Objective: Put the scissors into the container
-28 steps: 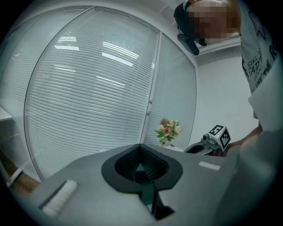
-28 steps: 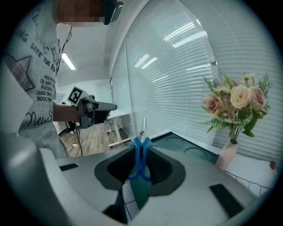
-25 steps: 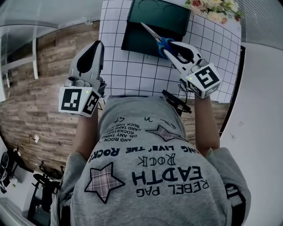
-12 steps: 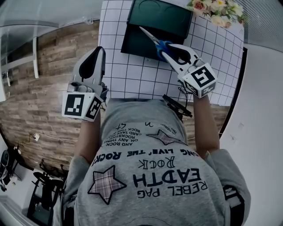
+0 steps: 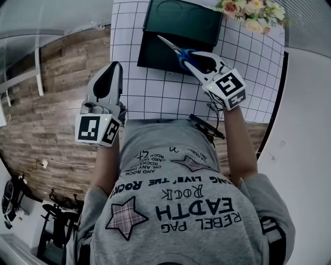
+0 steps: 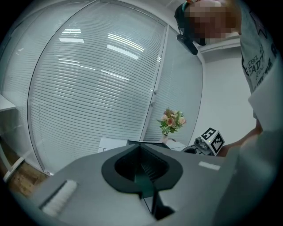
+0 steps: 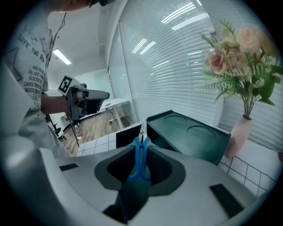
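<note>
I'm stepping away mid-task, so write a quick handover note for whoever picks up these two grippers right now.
Right claw: shut on the handles of the blue-handled steel scissors, with the blades pointing at the dark green rectangular container.
Left claw: shut and empty, held by the left edge of the white gridded table.
Done: the scissors are in hand at the container's near side.
Left: lower them in, open the right claw, pull back.

Open container (image 5: 155, 52), flowers (image 5: 248, 13) at right
</note>
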The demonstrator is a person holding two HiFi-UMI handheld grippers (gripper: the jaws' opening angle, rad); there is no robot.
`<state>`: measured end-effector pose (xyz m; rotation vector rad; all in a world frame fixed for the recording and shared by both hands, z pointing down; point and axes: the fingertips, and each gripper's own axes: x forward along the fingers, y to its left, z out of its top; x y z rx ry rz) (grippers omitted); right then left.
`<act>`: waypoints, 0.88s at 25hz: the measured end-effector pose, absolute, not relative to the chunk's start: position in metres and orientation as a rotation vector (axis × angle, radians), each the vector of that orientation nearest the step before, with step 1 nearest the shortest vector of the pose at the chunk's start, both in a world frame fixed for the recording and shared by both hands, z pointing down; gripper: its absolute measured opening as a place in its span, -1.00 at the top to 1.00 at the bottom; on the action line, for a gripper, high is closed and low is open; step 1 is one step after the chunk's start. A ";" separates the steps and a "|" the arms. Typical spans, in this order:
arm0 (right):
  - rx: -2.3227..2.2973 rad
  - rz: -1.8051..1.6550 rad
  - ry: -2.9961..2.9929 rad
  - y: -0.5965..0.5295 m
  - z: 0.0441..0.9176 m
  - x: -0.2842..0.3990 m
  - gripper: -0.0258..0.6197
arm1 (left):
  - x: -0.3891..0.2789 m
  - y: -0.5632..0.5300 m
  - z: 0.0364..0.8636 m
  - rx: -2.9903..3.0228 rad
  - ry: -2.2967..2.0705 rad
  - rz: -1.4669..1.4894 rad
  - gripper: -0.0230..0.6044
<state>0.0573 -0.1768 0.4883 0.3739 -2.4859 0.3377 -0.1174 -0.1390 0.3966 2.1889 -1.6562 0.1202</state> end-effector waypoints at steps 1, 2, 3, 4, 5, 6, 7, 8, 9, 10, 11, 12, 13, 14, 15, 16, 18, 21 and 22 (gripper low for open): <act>0.371 0.337 -2.478 -0.178 0.491 0.057 0.63 | -0.116 -0.140 0.398 2.190 -1.652 0.121 0.89; 0.367 0.338 -2.470 -0.178 0.493 0.056 0.63 | -0.115 -0.142 0.400 2.190 -1.646 0.122 0.89; 0.363 0.340 -2.461 -0.178 0.496 0.055 0.63 | -0.114 -0.143 0.401 2.191 -1.641 0.123 0.89; 0.357 0.341 -2.450 -0.178 0.499 0.055 0.63 | -0.113 -0.144 0.403 2.191 -1.637 0.123 0.89; 0.351 0.342 -2.439 -0.178 0.502 0.054 0.63 | -0.112 -0.146 0.404 2.191 -1.634 0.122 0.89; 0.347 0.343 -2.428 -0.179 0.506 0.054 0.63 | -0.111 -0.147 0.405 2.189 -1.632 0.122 0.89; 0.345 0.343 -2.418 -0.179 0.509 0.053 0.63 | -0.111 -0.148 0.407 2.187 -1.631 0.121 0.89; 0.346 0.342 -2.409 -0.180 0.511 0.053 0.63 | -0.110 -0.148 0.409 2.184 -1.629 0.121 0.89; 0.349 0.340 -2.400 -0.181 0.513 0.053 0.63 | -0.110 -0.149 0.410 2.182 -1.626 0.122 0.89; 0.351 0.339 -2.391 -0.182 0.514 0.052 0.63 | -0.111 -0.149 0.412 2.179 -1.623 0.124 0.89; 0.354 0.339 -2.382 -0.183 0.515 0.052 0.63 | -0.111 -0.148 0.414 2.175 -1.621 0.127 0.89; 0.354 0.340 -2.373 -0.183 0.516 0.052 0.63 | -0.111 -0.148 0.415 2.172 -1.619 0.130 0.90; 0.354 0.341 -2.362 -0.184 0.517 0.051 0.63 | -0.112 -0.148 0.416 2.169 -1.618 0.133 0.89; 0.352 0.342 -2.349 -0.183 0.518 0.051 0.63 | -0.113 -0.147 0.416 2.167 -1.617 0.136 0.89; 0.348 0.342 -2.335 -0.183 0.519 0.051 0.63 | -0.113 -0.147 0.417 2.164 -1.616 0.138 0.89; 0.342 0.341 -2.320 -0.182 0.520 0.050 0.63 | -0.114 -0.147 0.418 2.162 -1.615 0.140 0.89; 0.320 0.336 -2.288 -0.181 0.523 0.048 0.63 | -0.116 -0.148 0.419 2.157 -1.616 0.140 0.89; 0.285 0.333 -2.233 -0.179 0.527 0.044 0.63 | -0.119 -0.148 0.420 2.149 -1.621 0.142 0.89; 0.278 0.335 -2.215 -0.178 0.528 0.042 0.63 | -0.120 -0.147 0.420 2.147 -1.623 0.143 0.89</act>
